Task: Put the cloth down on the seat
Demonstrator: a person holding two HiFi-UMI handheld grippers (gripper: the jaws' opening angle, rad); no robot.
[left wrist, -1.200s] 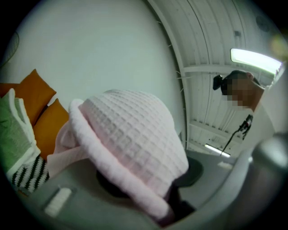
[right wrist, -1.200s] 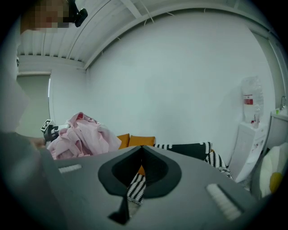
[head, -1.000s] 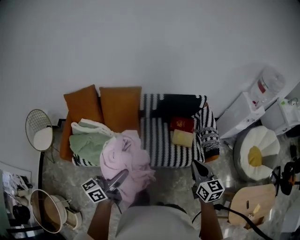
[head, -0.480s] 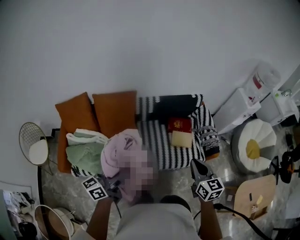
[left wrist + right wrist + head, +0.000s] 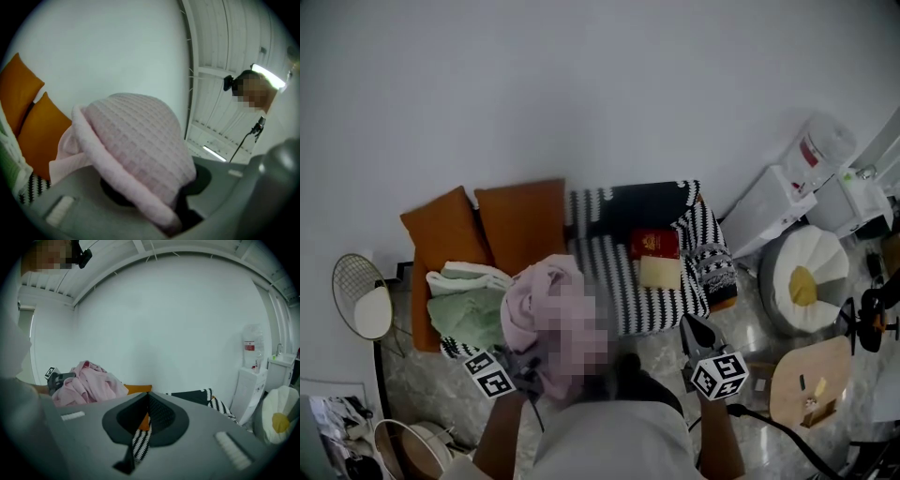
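The left gripper (image 5: 172, 214) is pinching the pink cloth (image 5: 532, 298). The cloth hangs in a bunch over the front edge of the sofa (image 5: 614, 281), beside the green cloth (image 5: 467, 314) at the seat's left end. The right gripper (image 5: 700, 337) is pressed together and empty. I would bring the cloth over the bare stripy middle, go low, then let go, so it won't slide off the front.
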